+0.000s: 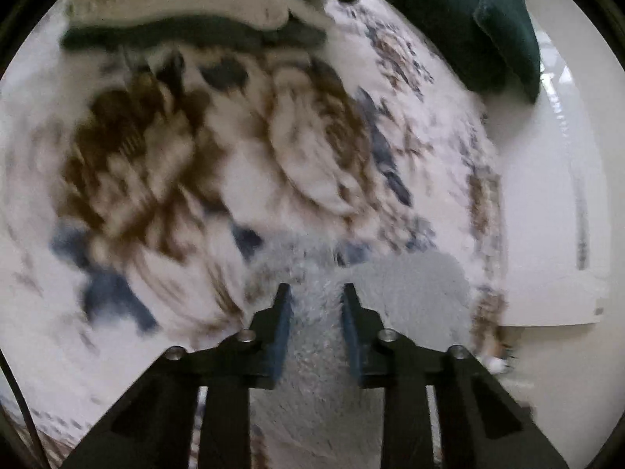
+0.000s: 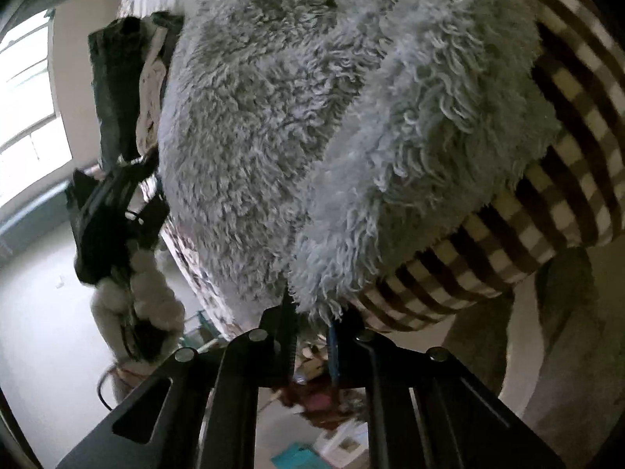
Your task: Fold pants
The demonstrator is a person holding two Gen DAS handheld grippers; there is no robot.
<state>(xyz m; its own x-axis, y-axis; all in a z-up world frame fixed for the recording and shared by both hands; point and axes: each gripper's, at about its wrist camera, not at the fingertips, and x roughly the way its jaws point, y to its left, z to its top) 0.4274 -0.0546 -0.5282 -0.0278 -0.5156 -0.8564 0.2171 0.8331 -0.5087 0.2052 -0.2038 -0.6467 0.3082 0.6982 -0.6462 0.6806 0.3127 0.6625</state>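
- Left wrist view: our left gripper pinches the fluffy grey pants over the floral bedspread.
- Right gripper clamps their edge too; we judge folding barely begun.

A home bedroom — white bedspread with brown and blue flower print, dark green pillow, bright window, pale floor

Shaggy grey fleece pants, matt floral cloth bedspread, checked woven cloth.
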